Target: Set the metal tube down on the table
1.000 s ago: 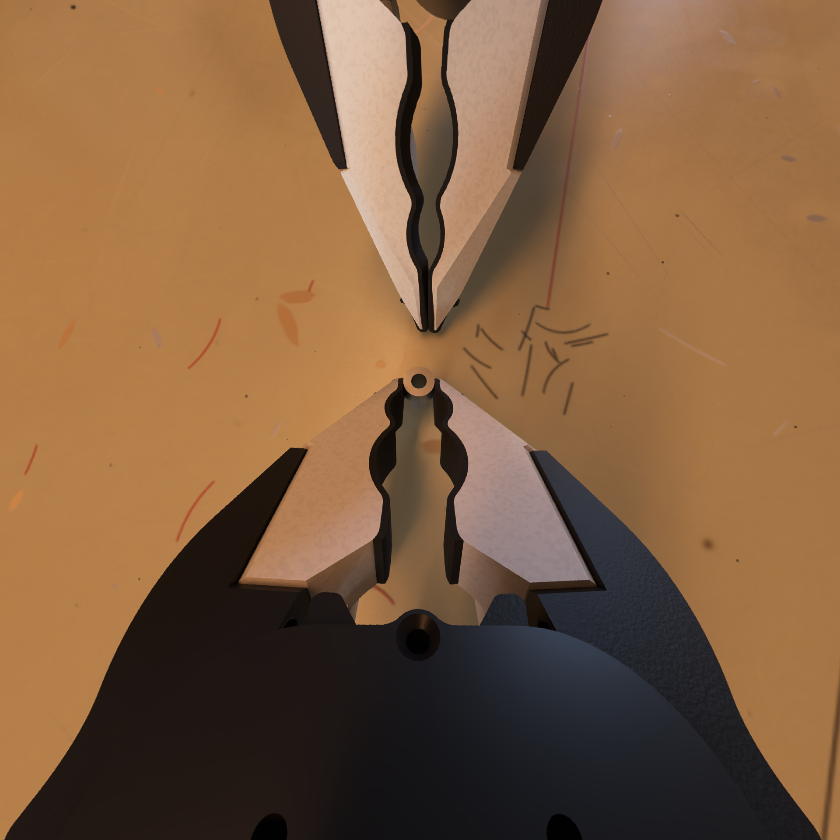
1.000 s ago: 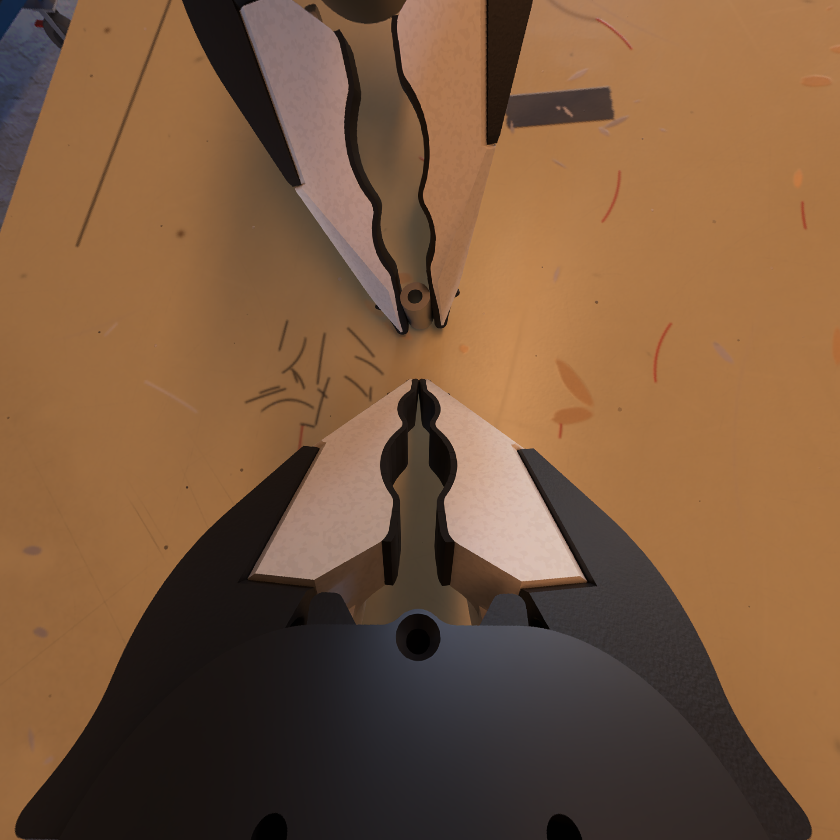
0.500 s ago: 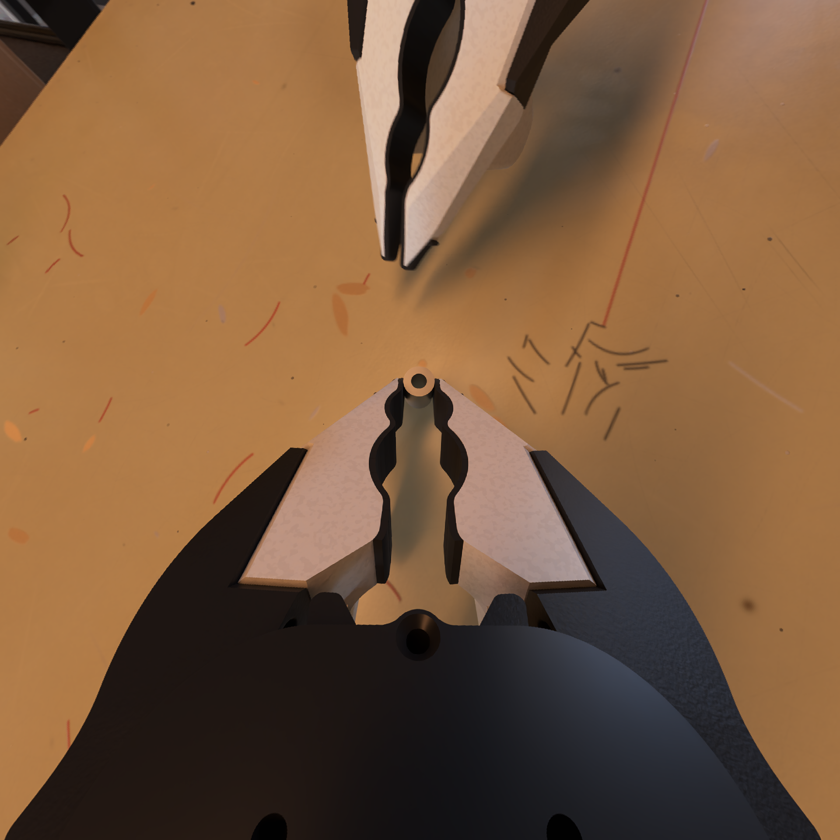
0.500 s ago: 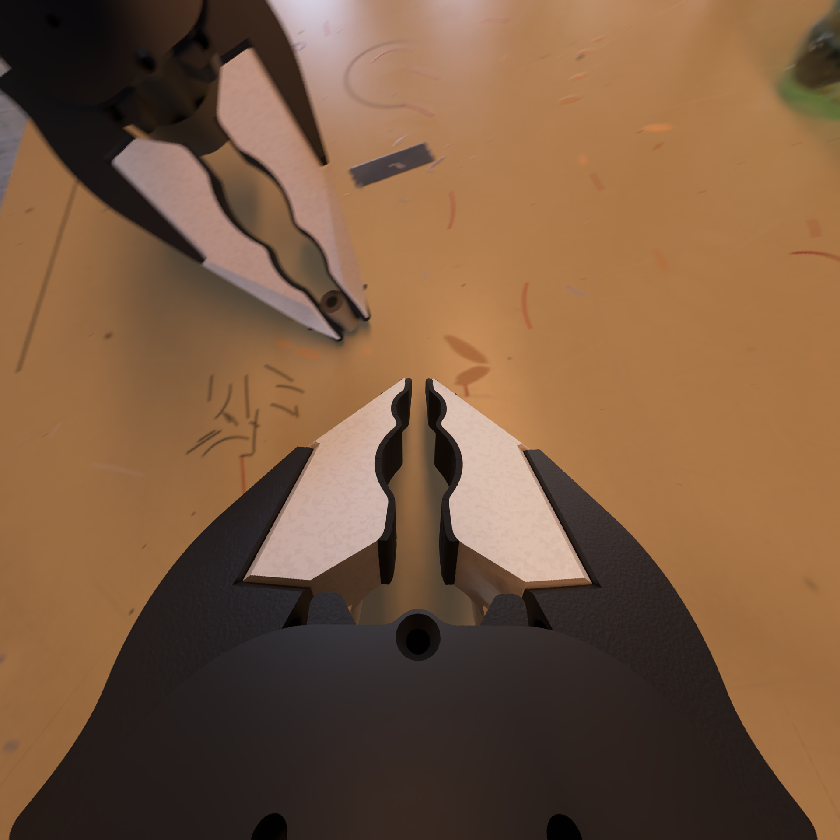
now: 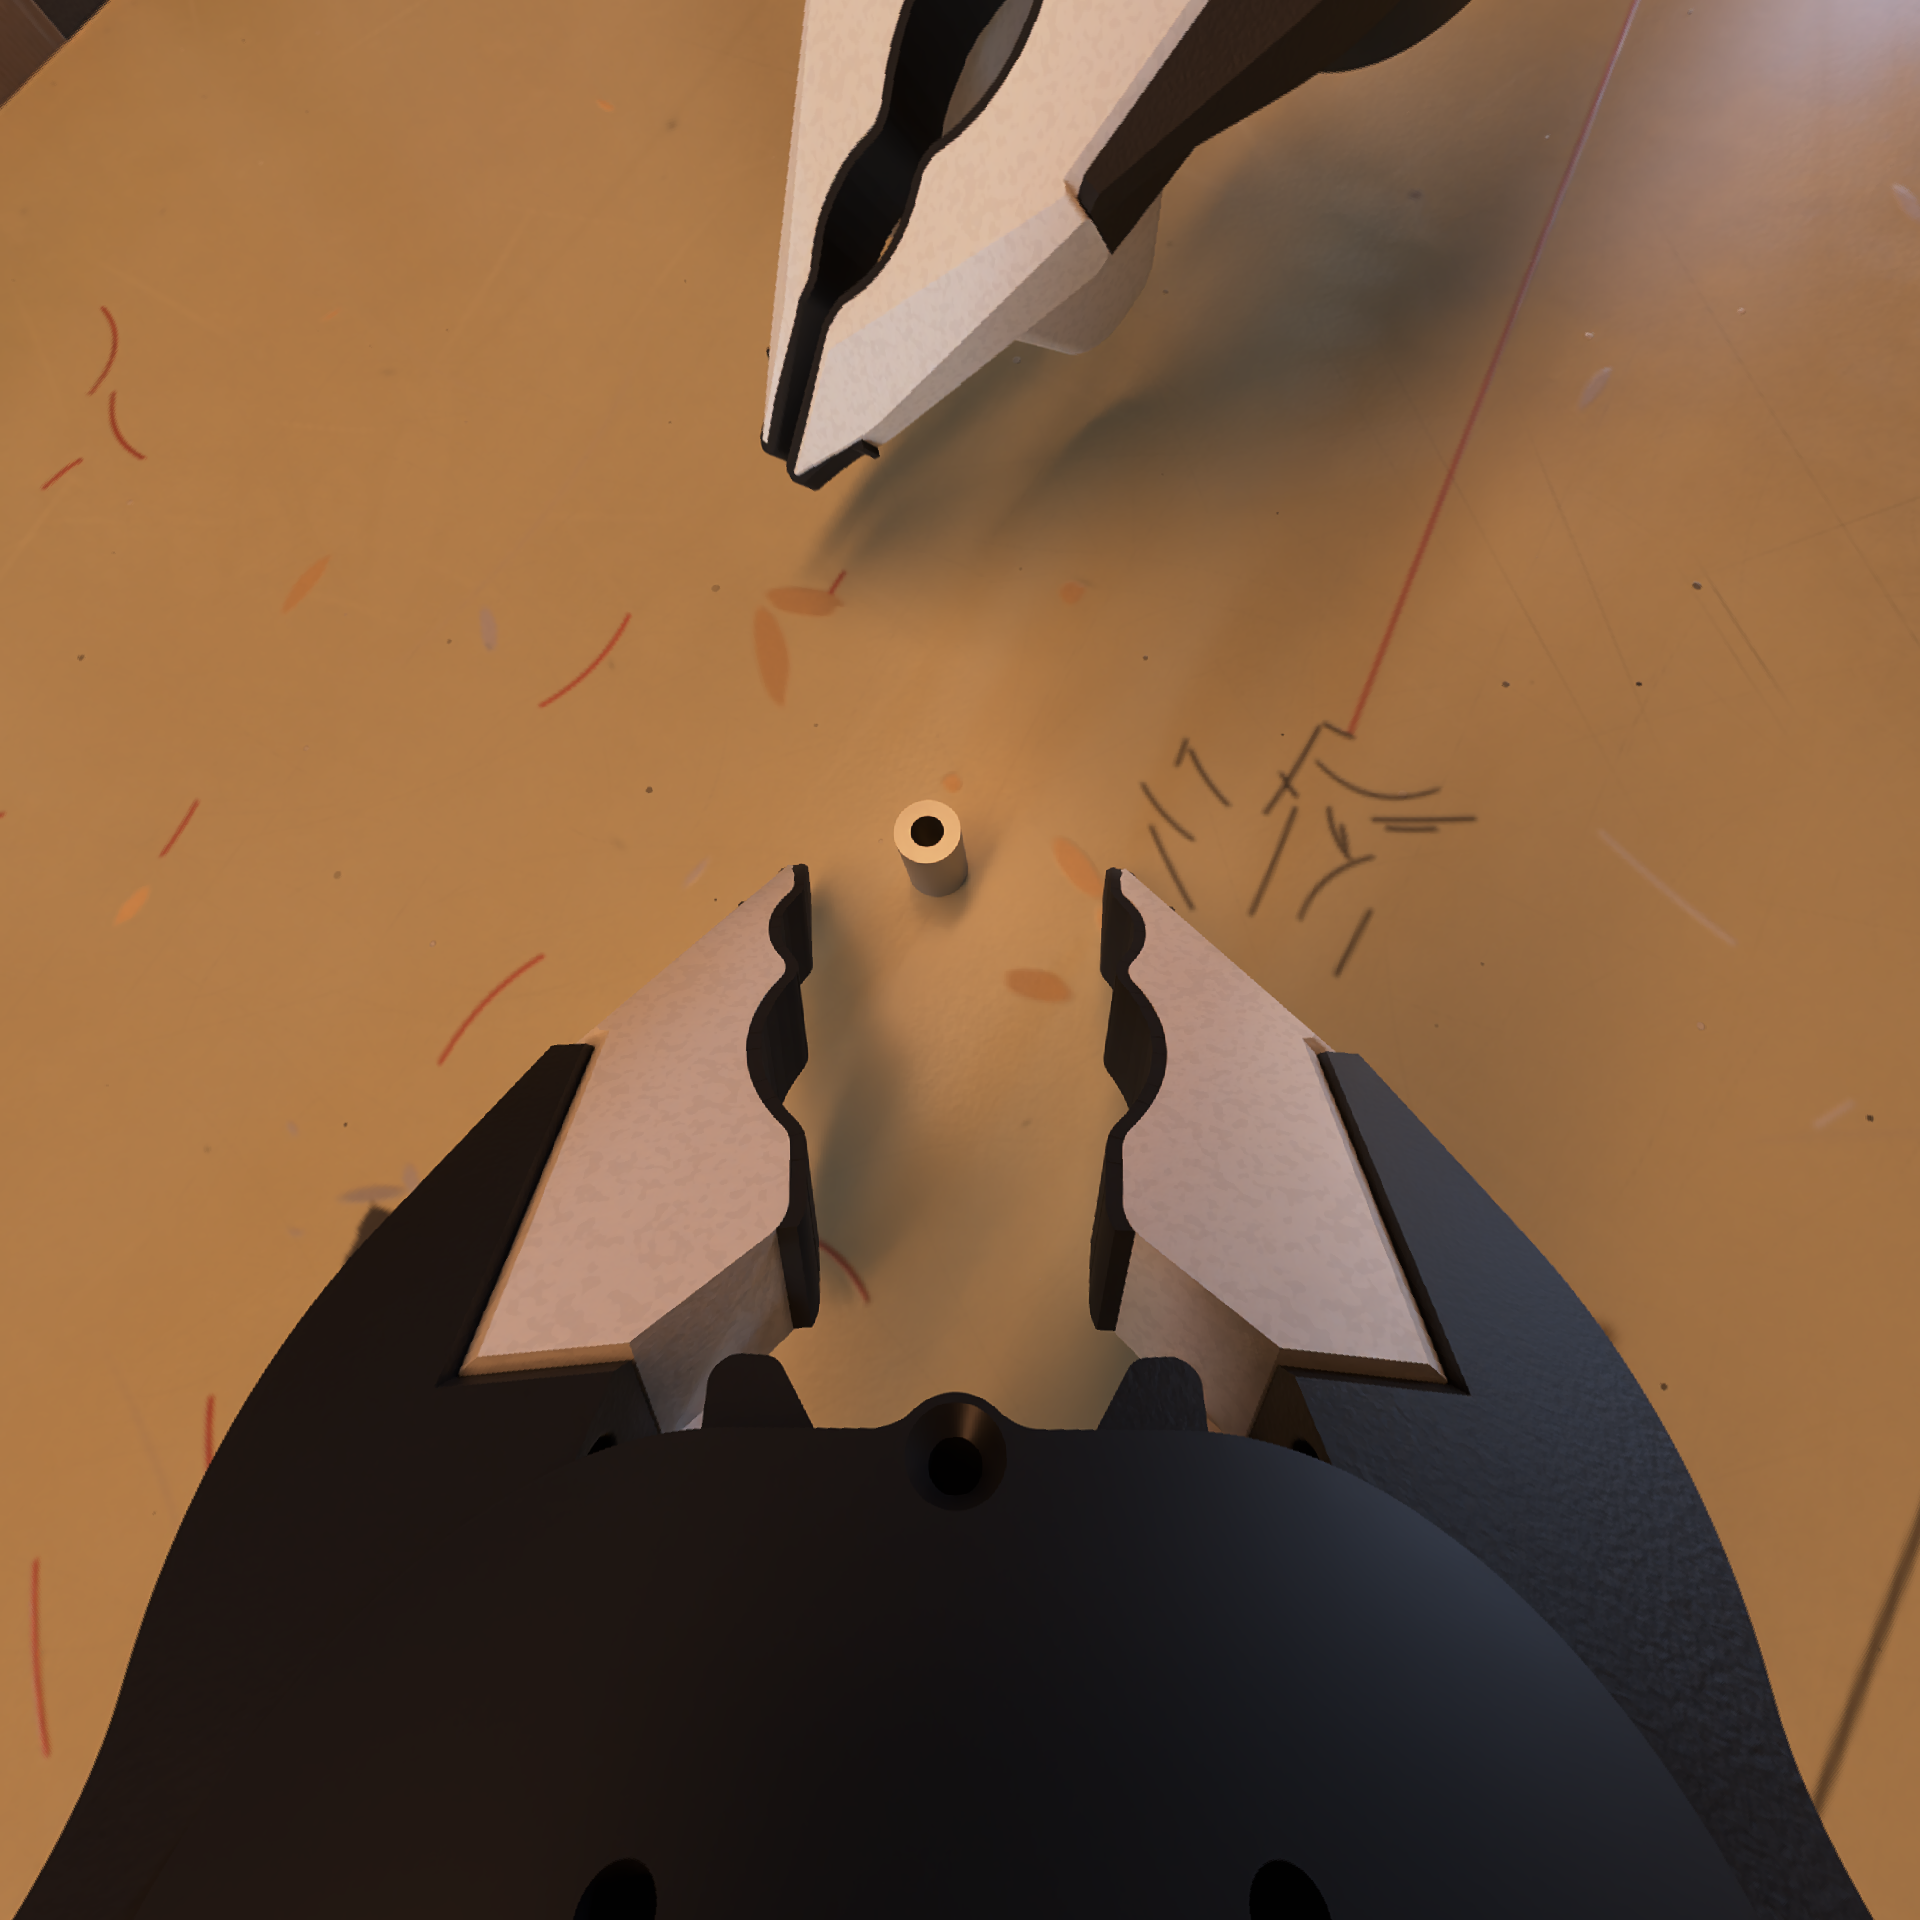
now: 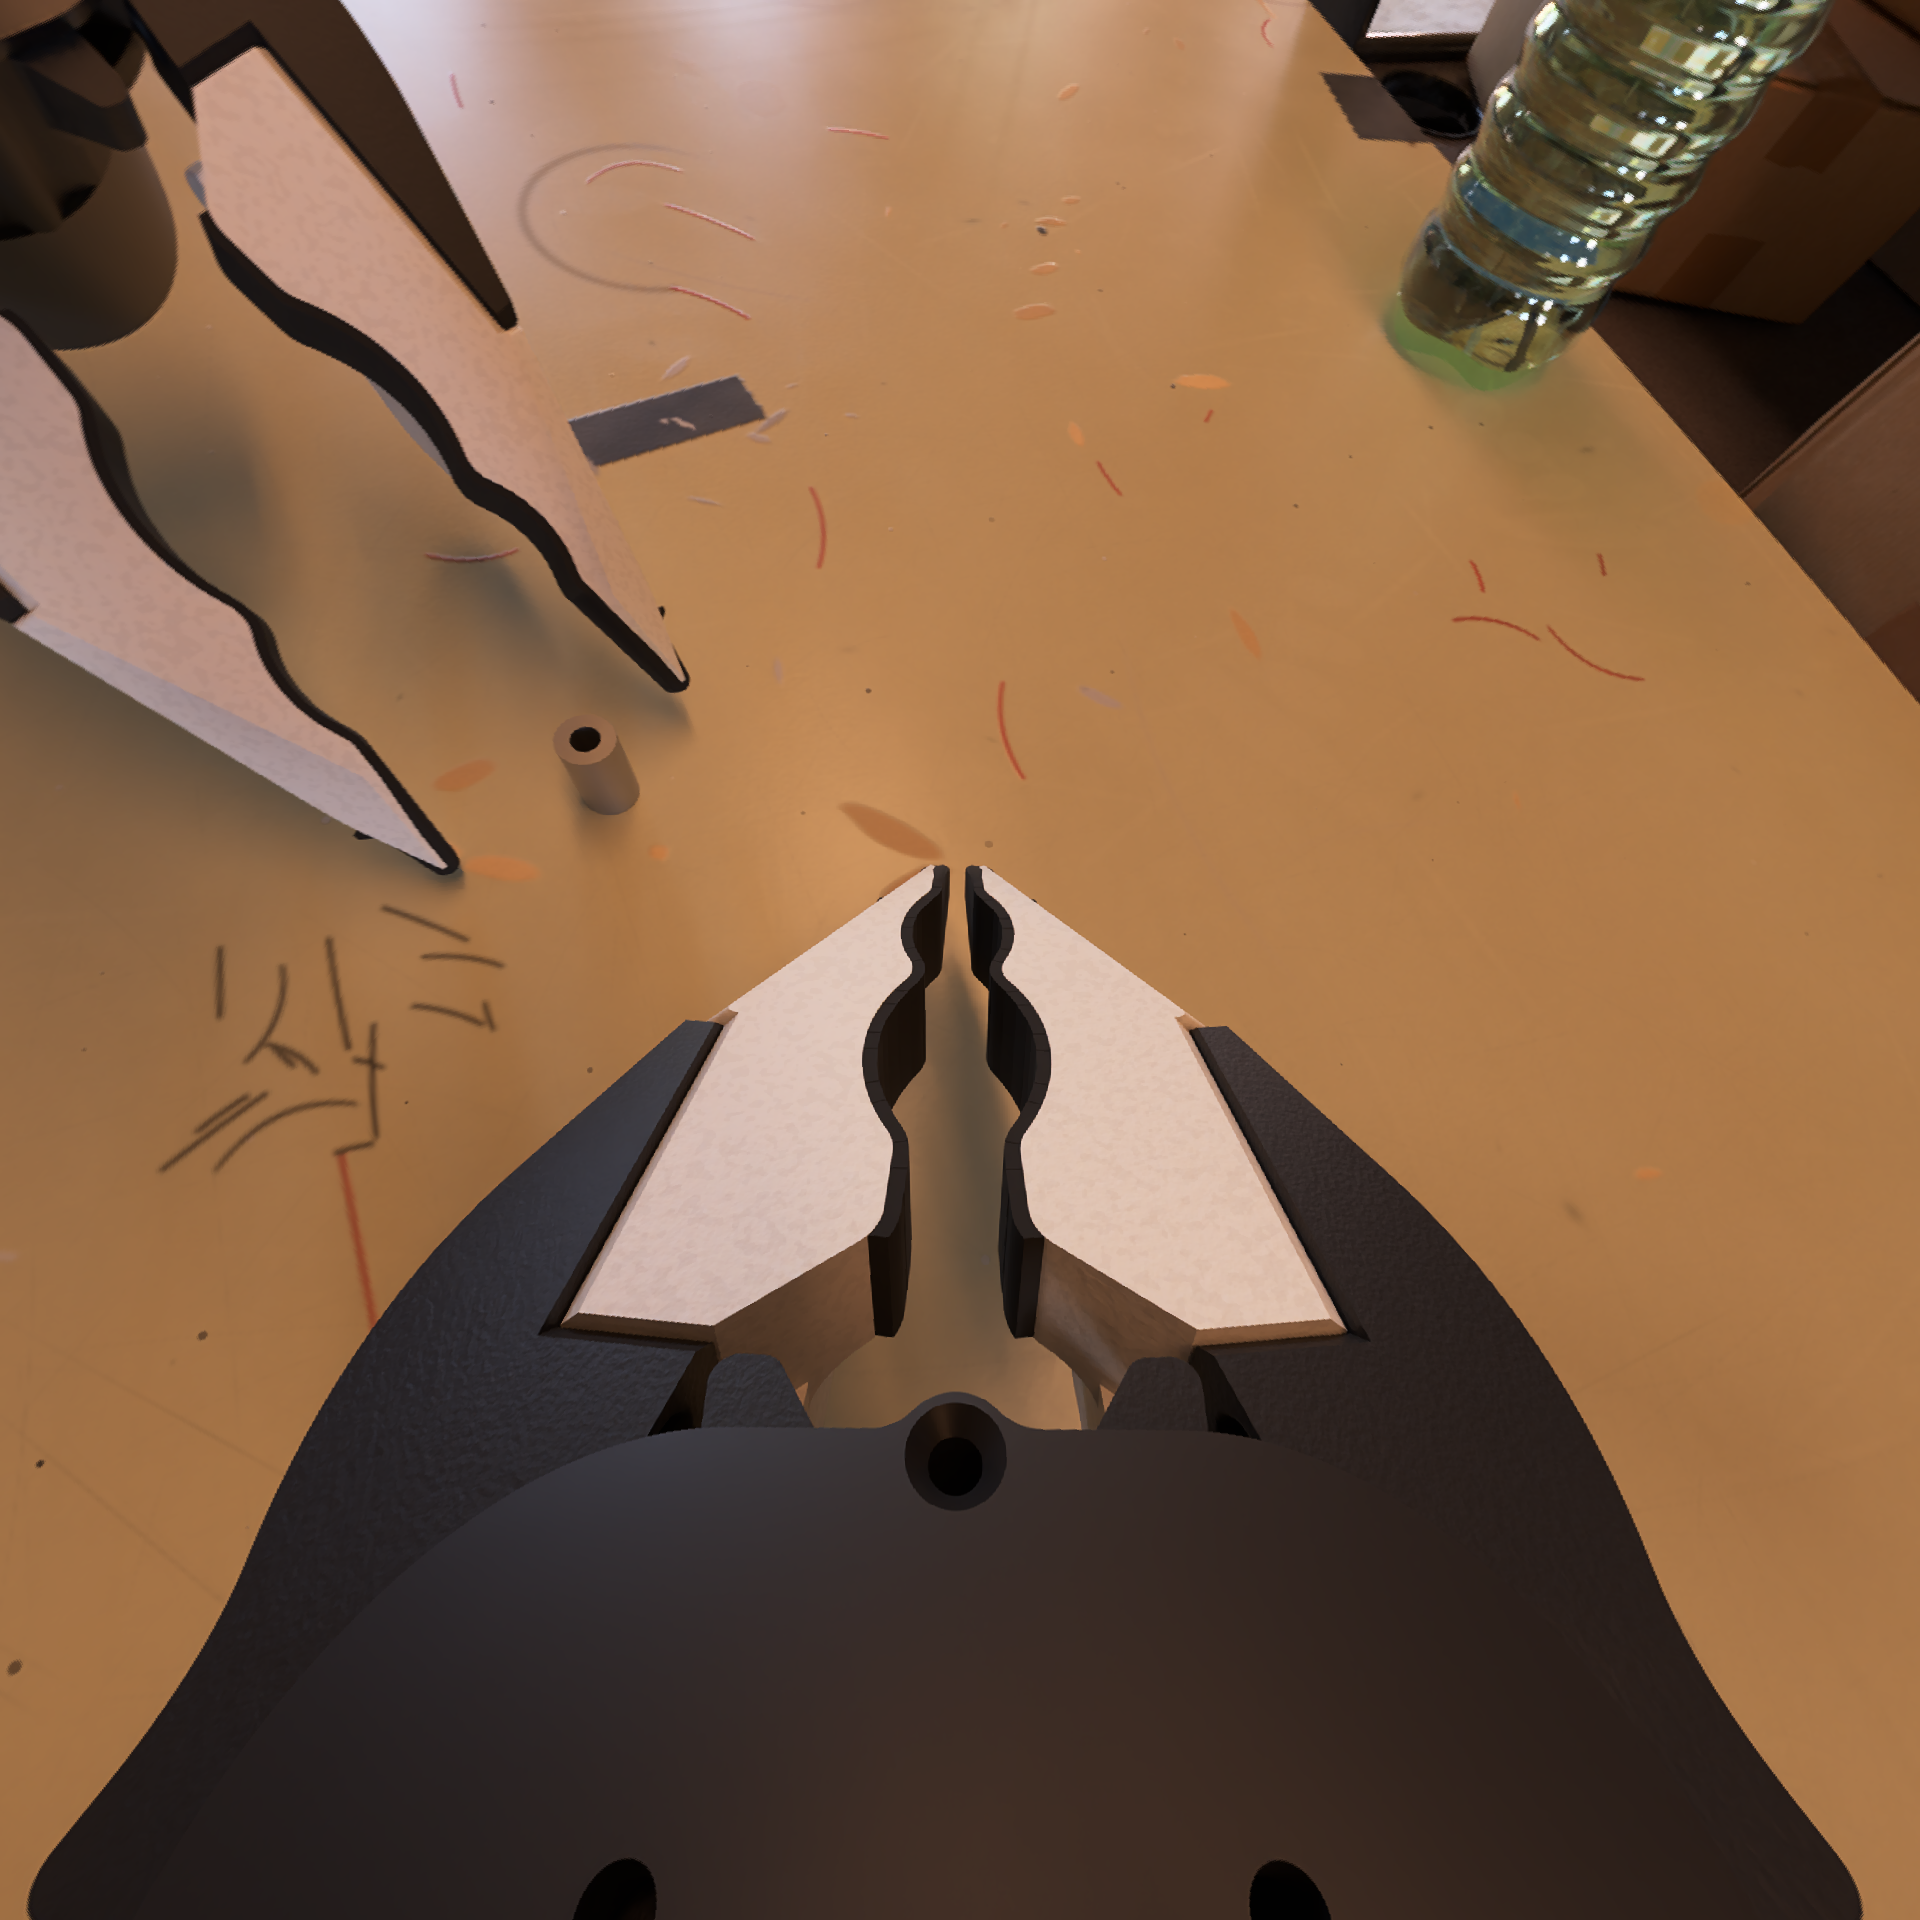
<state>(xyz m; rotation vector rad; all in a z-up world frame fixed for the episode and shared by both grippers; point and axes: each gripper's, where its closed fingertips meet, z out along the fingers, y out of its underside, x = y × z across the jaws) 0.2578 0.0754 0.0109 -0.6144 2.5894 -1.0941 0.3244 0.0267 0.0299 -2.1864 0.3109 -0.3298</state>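
The metal tube (image 5: 931,847) is a short pale cylinder with a dark bore. It stands upright on the orange-brown table (image 5: 312,831), free of both grippers. My left gripper (image 5: 951,883) is open, its fingertips on either side of the tube and just short of it. In the right wrist view the tube (image 6: 596,764) stands between the left gripper's spread fingers (image 6: 312,727). My right gripper (image 6: 957,878) is shut and empty, to the right of the tube. It also shows in the left wrist view (image 5: 800,457), beyond the tube.
A clear plastic bottle (image 6: 1590,187) with yellowish liquid stands near the table's far right edge. Cardboard boxes (image 6: 1818,229) lie beyond that edge. A grey strip of tape (image 6: 670,416) and pencil marks (image 6: 332,1039) lie flat on the table.
My left gripper has opened and let go of the tube, which now stands on the table. My right gripper has drawn back and away from the tube, staying shut.
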